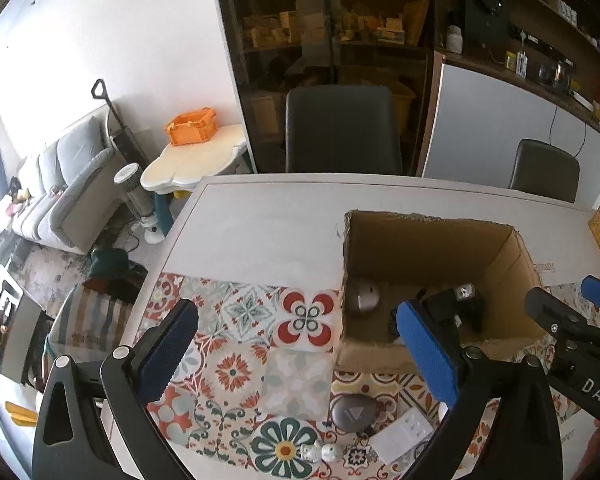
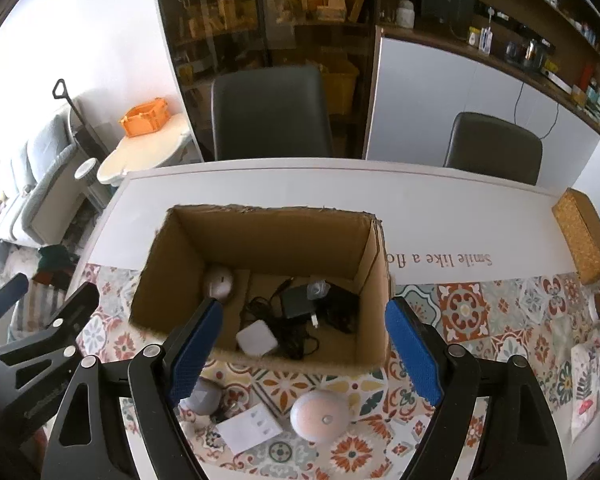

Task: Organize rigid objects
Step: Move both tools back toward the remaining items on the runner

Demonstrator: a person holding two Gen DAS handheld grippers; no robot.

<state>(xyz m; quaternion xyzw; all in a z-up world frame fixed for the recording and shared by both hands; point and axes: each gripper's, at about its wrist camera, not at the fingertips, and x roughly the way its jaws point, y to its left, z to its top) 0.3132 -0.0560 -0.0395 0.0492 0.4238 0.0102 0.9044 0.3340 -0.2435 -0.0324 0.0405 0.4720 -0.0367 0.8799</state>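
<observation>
Nearest the right wrist camera, the right gripper (image 2: pixel 304 350) stands with its blue-padded jaws apart and nothing between the pads; it hangs over the near wall of the cardboard box (image 2: pixel 260 232). The left gripper (image 1: pixel 300 348) likewise stands wide open and empty, its right finger over the box's near left corner and its left finger over the patterned tablecloth (image 1: pixel 236 320). On the cloth just short of the box lie four loose items: a grey pebble-shaped case (image 1: pixel 354 412) at about 7 o'clock from the box in the right view, a white flat card with small marks (image 2: pixel 249 426) beside it, a round pinkish dome (image 2: pixel 320 414) at 6 o'clock from the box, and two small white figurines (image 1: pixel 320 453) nearest the left camera. Inside the open-topped box, resting on its floor, are a white square adapter (image 2: pixel 257 339) near the front wall, a black power brick with tangled cable (image 2: pixel 300 306) at centre, a small clear-topped part (image 2: pixel 317 289) on top of it, and a pale rounded device (image 2: pixel 219 281) at the back left corner. Beyond the box the bare white table (image 2: pixel 260 188) carries printed lettering; a woven yellow box (image 2: pixel 582 240) sits at 3 o'clock near the table's right edge. Two dark chairs (image 2: pixel 270 112) stand at the far side, at 12 and 1 o'clock.
</observation>
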